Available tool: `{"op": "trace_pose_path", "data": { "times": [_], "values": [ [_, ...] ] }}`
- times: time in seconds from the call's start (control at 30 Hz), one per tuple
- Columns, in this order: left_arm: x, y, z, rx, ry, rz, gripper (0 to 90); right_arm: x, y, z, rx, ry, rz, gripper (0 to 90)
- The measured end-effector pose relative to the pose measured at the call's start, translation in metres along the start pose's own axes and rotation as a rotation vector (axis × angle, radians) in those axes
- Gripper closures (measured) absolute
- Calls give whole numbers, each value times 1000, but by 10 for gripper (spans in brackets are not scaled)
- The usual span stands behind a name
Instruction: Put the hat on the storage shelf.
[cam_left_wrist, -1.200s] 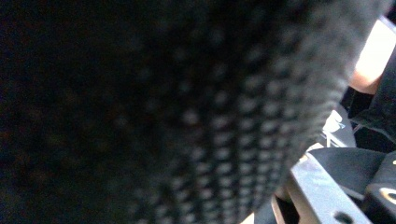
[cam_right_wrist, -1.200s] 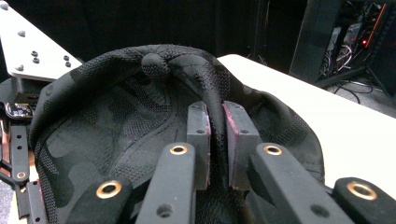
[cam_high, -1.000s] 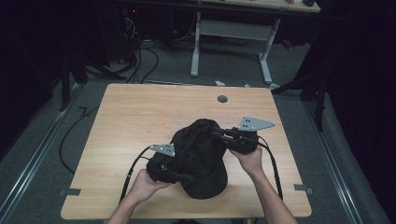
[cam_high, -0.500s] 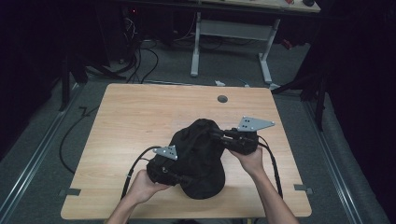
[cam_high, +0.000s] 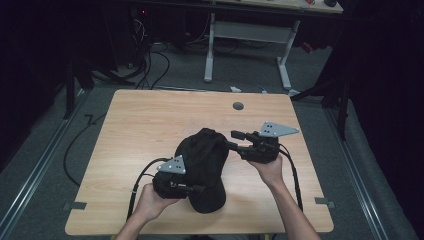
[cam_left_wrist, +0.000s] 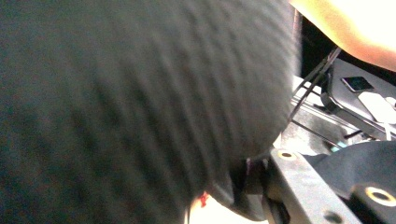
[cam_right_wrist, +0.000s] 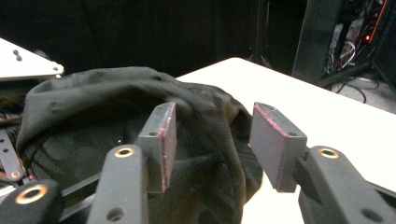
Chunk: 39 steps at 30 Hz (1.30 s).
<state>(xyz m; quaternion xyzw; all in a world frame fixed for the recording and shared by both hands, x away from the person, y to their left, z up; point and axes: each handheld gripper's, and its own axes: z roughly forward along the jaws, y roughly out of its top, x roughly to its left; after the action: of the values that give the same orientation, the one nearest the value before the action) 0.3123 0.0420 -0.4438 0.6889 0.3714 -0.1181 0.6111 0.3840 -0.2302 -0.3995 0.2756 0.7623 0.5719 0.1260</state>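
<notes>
We see blurred black fabric (cam_left_wrist: 130, 102) right up against the lens, covering most of the frame from the left edge to past centre; weave ribbing is visible, no other detail. At bottom right, one black jaw arm (cam_left_wrist: 308, 186) with brass-ringed screw holes rises toward the cloth edge; we can't tell how the jaws stand. A small red fleck (cam_left_wrist: 203, 199) sits at the fabric's lower edge. Top right, a pale blurred hand or arm (cam_left_wrist: 355, 28). Below it, thin black cables (cam_left_wrist: 315, 77) and grey metal parts (cam_left_wrist: 364, 100).
</notes>
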Motion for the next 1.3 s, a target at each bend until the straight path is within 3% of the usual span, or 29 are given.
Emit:
{"op": "trace_pose_path", "data": {
  "times": [0.27, 0.4, 0.43, 0.47, 0.53, 0.73, 0.77, 0.87, 0.9, 0.93, 0.97, 1.0, 1.03, 1.07, 1.2, 1.3],
  "values": [
    [-1, 2, -10, -47, 15, 17, 778, -1, -7, -5, 20, -14, 1, 472],
    [-4, 6, -18, -84, 27, 38, 779, -1, -17, -13, 64, -56, 0, 467],
    [-7, 9, -21, -103, 28, 48, 778, -1, -24, -16, 99, -97, -5, 471],
    [-7, 9, -21, -103, 28, 48, 779, -1, -24, -16, 99, -97, -5, 471],
    [-9, 12, -24, -117, 37, 62, 779, 0, -39, -24, 128, -148, 7, 471],
    [-11, 23, -28, -145, 79, 103, 778, 0, -74, -32, 203, -217, 41, 467],
    [-11, 24, -28, -147, 82, 107, 779, -1, -91, -34, 232, -250, 69, 466],
    [-11, 31, -28, -155, 99, 119, 778, -4, -106, -35, 262, -282, 106, 457],
    [-11, 33, -28, -155, 103, 121, 778, -8, -120, -34, 303, -301, 162, 435],
    [-11, 36, -29, -161, 99, 109, 778, -8, -120, -34, 303, -301, 162, 435],
    [-10, 39, -30, -164, 96, 104, 778, -10, -126, -33, 326, -316, 198, 431],
    [-9, 41, -30, -172, 99, 104, 778, -12, -132, -33, 345, -345, 220, 429],
    [-7, 44, -30, -174, 108, 106, 778, -15, -142, -34, 350, -403, 244, 424],
    [-6, 46, -30, -175, 117, 104, 778, -15, -142, -34, 350, -403, 244, 424],
    [-3, 57, -31, -195, 135, 105, 778, -17, -149, -37, 349, -500, 247, 396],
    [-2, 65, -30, -214, 154, 130, 778, -16, -149, -37, 366, -539, 218, 393]
  ]
}}
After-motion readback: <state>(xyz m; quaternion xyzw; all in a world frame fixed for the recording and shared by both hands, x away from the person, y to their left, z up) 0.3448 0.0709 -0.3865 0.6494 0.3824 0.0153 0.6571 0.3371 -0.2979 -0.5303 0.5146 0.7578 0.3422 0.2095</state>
